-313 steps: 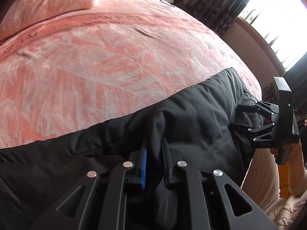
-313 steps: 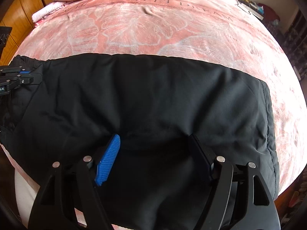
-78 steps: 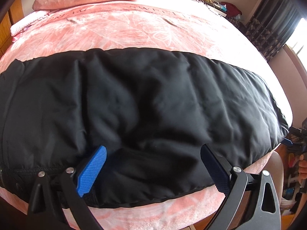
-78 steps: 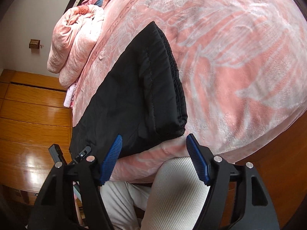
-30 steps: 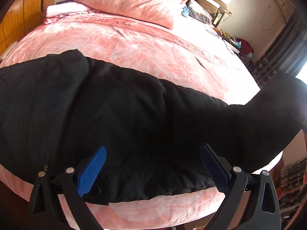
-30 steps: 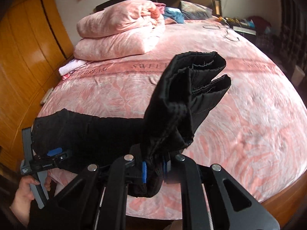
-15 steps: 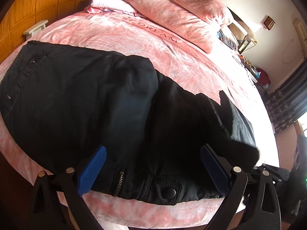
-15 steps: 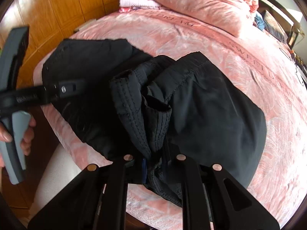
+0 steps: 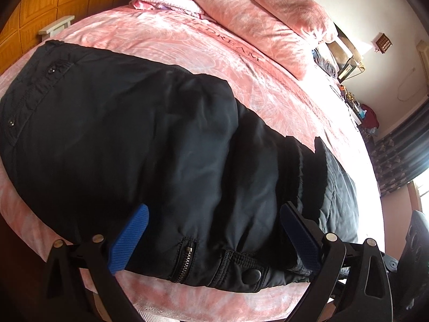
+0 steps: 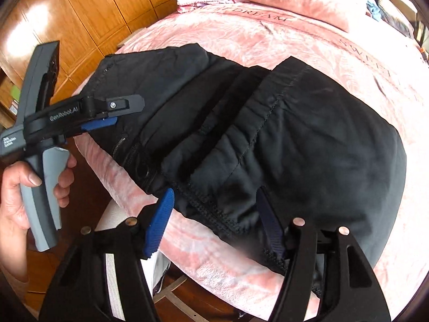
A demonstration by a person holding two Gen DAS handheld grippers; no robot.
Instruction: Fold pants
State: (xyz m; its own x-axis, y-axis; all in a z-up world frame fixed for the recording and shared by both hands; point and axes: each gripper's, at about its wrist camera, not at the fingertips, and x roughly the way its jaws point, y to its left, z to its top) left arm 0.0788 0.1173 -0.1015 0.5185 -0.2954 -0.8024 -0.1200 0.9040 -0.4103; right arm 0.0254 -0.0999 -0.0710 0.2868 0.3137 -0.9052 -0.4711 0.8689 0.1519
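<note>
Black padded pants (image 9: 161,147) lie across the near edge of a pink bed, folded so the leg ends (image 10: 241,123) rest over the waist part with its zip (image 9: 185,257) and snap button (image 9: 250,276). My left gripper (image 9: 214,238) is open, its blue pads on either side of the waistband edge. My right gripper (image 10: 214,222) is open over the cuff edge (image 10: 214,212) of the folded legs. The left gripper (image 10: 112,112) also shows in the right wrist view, held in a hand at the pants' left side.
The pink bedspread (image 9: 214,53) stretches behind the pants, with pillows (image 9: 254,13) at the headboard. Wooden wardrobe doors (image 10: 93,5) stand at the left. Dark curtains (image 9: 402,155) and a cluttered side table (image 9: 354,102) are at the right. My legs are below the bed edge.
My right gripper carried the leg ends over onto the waist part, then opened and let them go. The left gripper stayed open and shifted slightly closer to the waistband.
</note>
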